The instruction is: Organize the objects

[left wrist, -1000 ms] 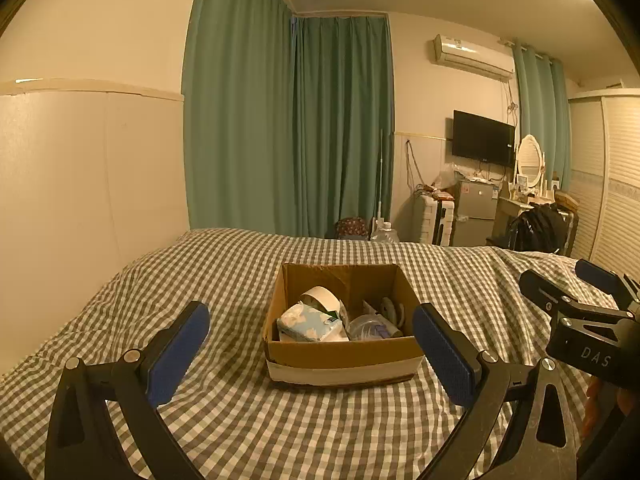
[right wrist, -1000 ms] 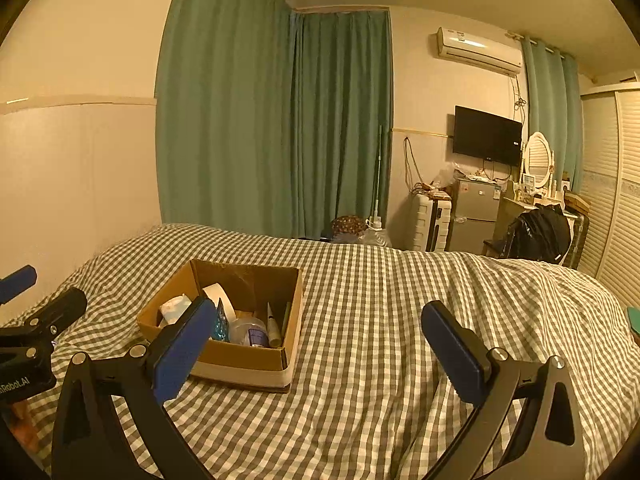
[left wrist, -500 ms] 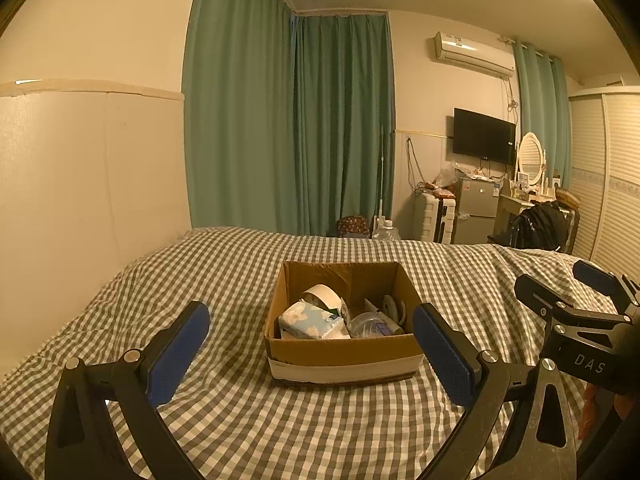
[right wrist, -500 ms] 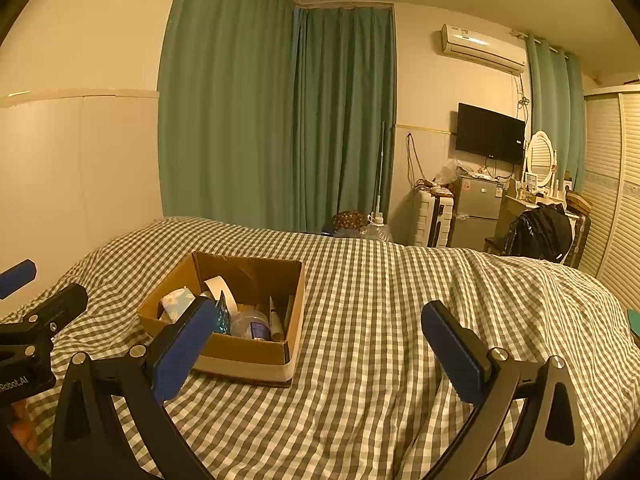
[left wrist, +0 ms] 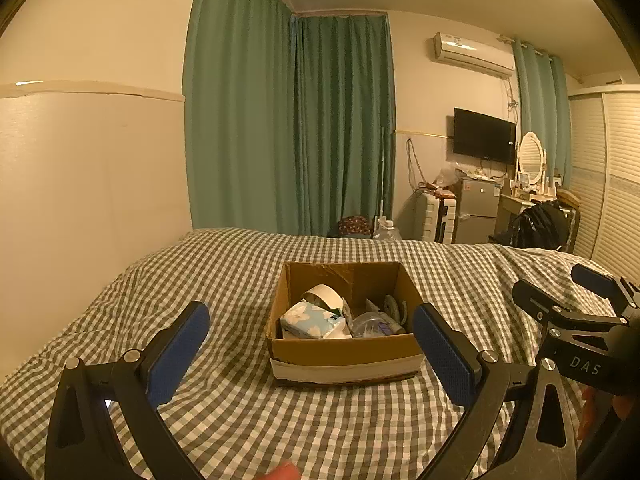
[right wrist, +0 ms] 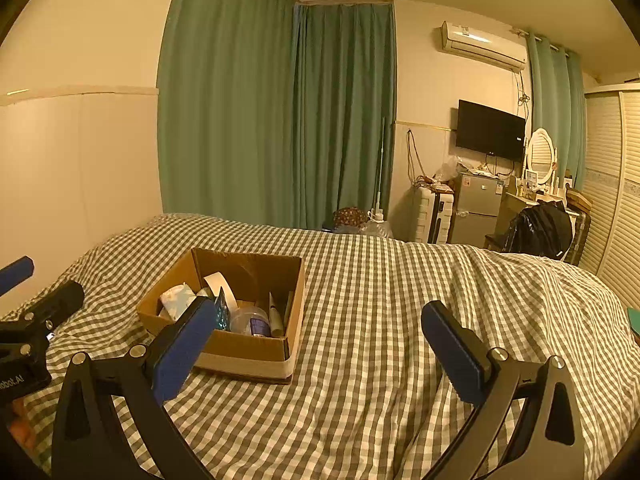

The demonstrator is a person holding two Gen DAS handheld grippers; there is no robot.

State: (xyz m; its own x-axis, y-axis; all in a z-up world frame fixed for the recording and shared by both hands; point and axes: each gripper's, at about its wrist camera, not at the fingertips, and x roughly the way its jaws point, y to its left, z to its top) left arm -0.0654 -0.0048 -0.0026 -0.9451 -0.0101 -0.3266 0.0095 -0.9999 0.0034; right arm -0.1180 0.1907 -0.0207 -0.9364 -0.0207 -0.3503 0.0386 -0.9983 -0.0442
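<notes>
An open cardboard box (left wrist: 344,354) (right wrist: 248,350) sits on a bed with a green-and-white checked cover (left wrist: 224,272). Inside lie a tissue pack (left wrist: 314,318), a roll of white tape (left wrist: 326,294), a clear round container (left wrist: 370,324) and other small items. My left gripper (left wrist: 310,354) is open, its blue pads level with the box's near wall, hovering in front of it. My right gripper (right wrist: 320,346) is open over the cover to the right of the box, with nothing between its fingers. Each gripper shows at the edge of the other's view.
A wall runs along the bed's left side. Green curtains (left wrist: 288,128) hang behind. Beyond the bed's far edge stand a small fridge (left wrist: 478,210), a wall TV (left wrist: 484,140), a dressing table with an oval mirror (left wrist: 532,158) and a black bag (left wrist: 540,228). Louvred wardrobe doors (right wrist: 616,184) stand at right.
Both views have tilted slightly upward, so the box sits a little lower in the frames. Both grippers stay open and empty.
</notes>
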